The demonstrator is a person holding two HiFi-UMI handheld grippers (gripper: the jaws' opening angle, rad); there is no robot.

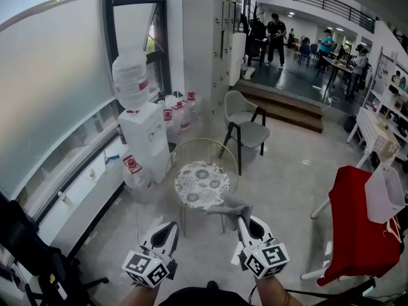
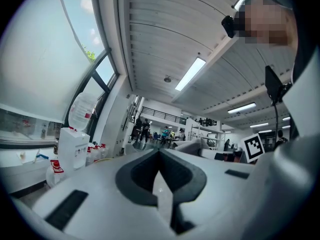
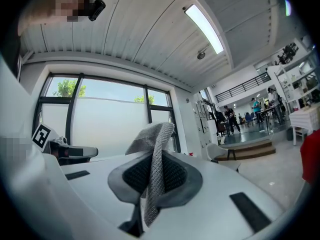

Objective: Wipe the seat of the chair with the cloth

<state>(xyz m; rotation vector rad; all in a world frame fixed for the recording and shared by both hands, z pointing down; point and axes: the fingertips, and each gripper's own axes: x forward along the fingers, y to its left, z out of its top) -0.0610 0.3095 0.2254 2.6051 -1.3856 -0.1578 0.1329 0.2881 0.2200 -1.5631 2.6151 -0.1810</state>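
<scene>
A pale grey chair (image 1: 247,124) with dark legs stands on the floor ahead, beyond a round table; in the right gripper view this chair (image 3: 219,152) shows small at the right. The grey knitted cloth (image 1: 230,207) hangs pinched in my right gripper (image 1: 242,222), held low and well short of the chair. In the right gripper view the cloth (image 3: 155,149) stands up between the shut jaws of the right gripper (image 3: 151,176). My left gripper (image 1: 169,229) is beside it on the left, its jaws together with nothing in them; the left gripper (image 2: 160,159) points upward toward the ceiling.
A round patterned table (image 1: 202,185) with a gold wire frame stands just ahead of both grippers. A water dispenser (image 1: 144,136) and spare bottles (image 1: 178,115) line the window wall at left. A red-draped chair (image 1: 357,231) is at right. People stand past a step (image 1: 287,105).
</scene>
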